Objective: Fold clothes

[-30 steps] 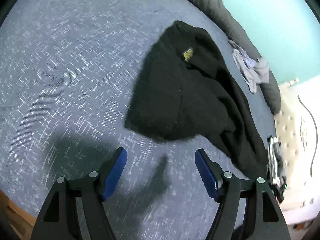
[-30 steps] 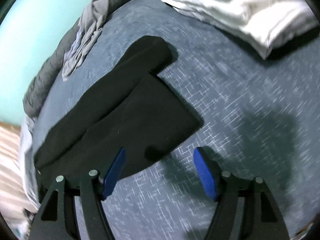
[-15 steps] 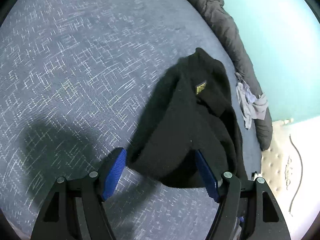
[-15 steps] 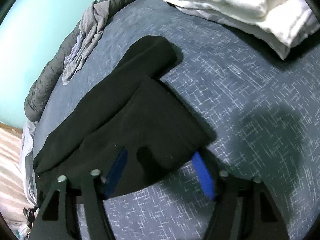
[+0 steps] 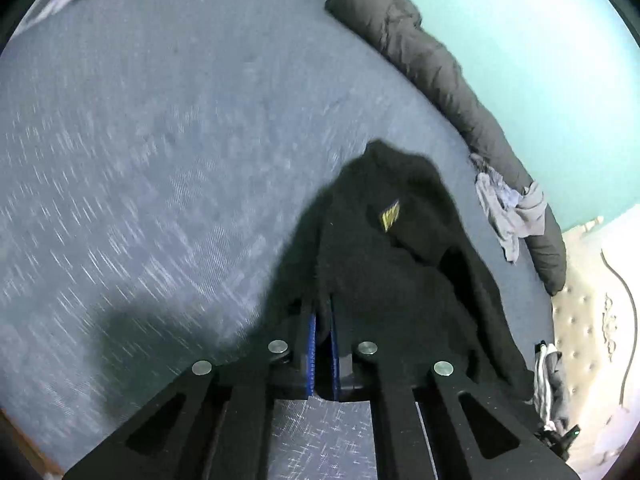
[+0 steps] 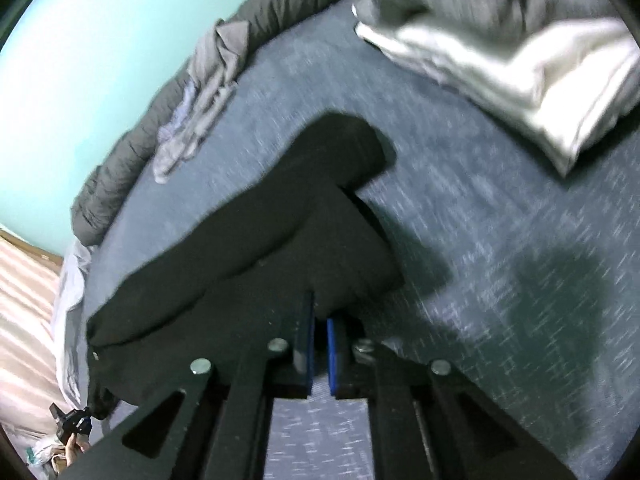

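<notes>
A black fleece garment (image 5: 400, 264) with a small yellow label (image 5: 390, 216) lies on the blue-grey patterned bed cover (image 5: 160, 160). My left gripper (image 5: 323, 312) is shut on its near edge, and the cloth rises up between the blue pads. In the right wrist view the same black garment (image 6: 280, 240) stretches from a rounded end at the top to the lower left. My right gripper (image 6: 318, 316) is shut on its near corner, which is lifted off the cover.
A dark grey quilt roll (image 5: 440, 76) runs along the teal wall, with a light grey crumpled cloth (image 5: 508, 208) on it. White and grey folded bedding (image 6: 520, 60) sits at the upper right of the right wrist view. A tufted headboard (image 5: 592, 312) stands at the far right.
Both grippers went from open and above the cover to shut on the garment's near edge. The pinched cloth now lifts off the bed.
</notes>
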The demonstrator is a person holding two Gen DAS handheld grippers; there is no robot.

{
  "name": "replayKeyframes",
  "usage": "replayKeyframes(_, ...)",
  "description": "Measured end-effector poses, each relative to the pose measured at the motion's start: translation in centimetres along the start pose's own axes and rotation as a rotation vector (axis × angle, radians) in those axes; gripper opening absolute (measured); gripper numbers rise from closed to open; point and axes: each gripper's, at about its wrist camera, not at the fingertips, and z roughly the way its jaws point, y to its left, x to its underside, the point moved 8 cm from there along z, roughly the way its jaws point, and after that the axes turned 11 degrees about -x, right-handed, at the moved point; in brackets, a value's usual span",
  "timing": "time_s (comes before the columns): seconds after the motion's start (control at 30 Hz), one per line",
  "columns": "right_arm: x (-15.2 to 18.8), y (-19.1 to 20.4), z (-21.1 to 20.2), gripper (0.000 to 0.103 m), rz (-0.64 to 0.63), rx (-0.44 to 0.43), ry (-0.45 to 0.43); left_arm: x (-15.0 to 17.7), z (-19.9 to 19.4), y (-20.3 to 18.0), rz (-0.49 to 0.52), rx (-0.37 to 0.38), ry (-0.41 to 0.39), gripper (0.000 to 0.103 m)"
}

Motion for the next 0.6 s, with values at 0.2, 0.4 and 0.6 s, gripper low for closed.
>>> replayKeyframes(0.2, -2.2, 2.2, -3.6, 0.004, -0.054, -0.010, -0.024, -2.5, -4.5, 1.0, 0.040, -0.014, -0.054, 0.005)
replayKeyframes(0.4, -1.2, 1.1, -5.7, 0.004, -0.088, 0.039, 0.008, -0.6, -4.3, 3.4, 0.016, -0.032, -0.013, 0.005)
replayKeyframes(0.6, 4.7, -3.8, -3.8, 0.004, -0.066, 0.115, 0.140, 3.8, -2.0, 6.9, 0.009, -0.092, 0.086, 0.006)
